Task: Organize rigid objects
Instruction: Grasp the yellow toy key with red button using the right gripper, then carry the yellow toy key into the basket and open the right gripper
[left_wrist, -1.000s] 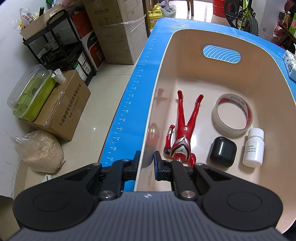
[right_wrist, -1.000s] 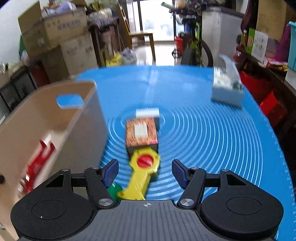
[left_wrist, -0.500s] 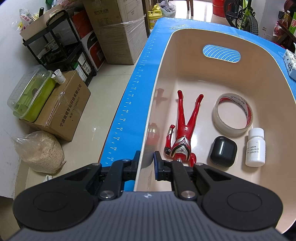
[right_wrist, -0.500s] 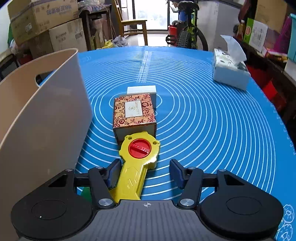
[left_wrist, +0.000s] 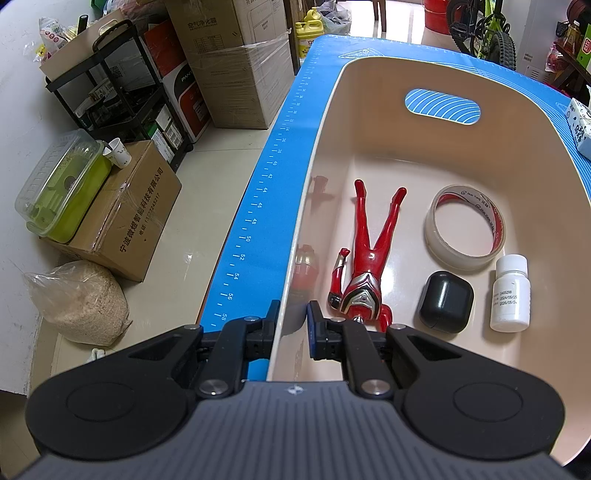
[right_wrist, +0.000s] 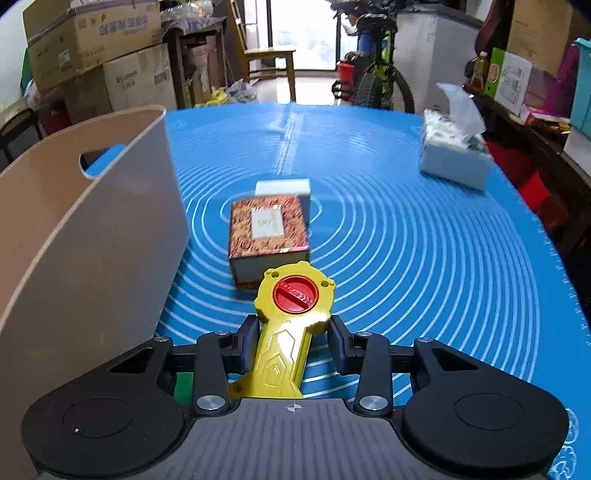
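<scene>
My left gripper (left_wrist: 291, 326) is shut on the near left wall of the beige bin (left_wrist: 314, 177). Inside the bin lie a red figure (left_wrist: 364, 266), a tape roll (left_wrist: 465, 229), a black case (left_wrist: 445, 302) and a white bottle (left_wrist: 509, 293). In the right wrist view my right gripper (right_wrist: 293, 349) straddles the handle of a yellow toy with a red dial (right_wrist: 291, 317) on the blue mat (right_wrist: 406, 240); the jaws stand slightly apart from the handle. A patterned box (right_wrist: 267, 230) and a white block (right_wrist: 282, 186) lie just beyond. The bin (right_wrist: 92, 240) stands to the left.
A tissue box (right_wrist: 454, 155) sits at the mat's far right. A green item (right_wrist: 183, 384) shows under the right gripper's left finger. Left of the table edge, on the floor, are cardboard boxes (left_wrist: 125, 218), a grain bag (left_wrist: 79, 302) and a black rack (left_wrist: 122, 96).
My right gripper has moved forward over the yellow toy and its jaws have narrowed around the handle. The left gripper keeps its hold on the bin wall without moving.
</scene>
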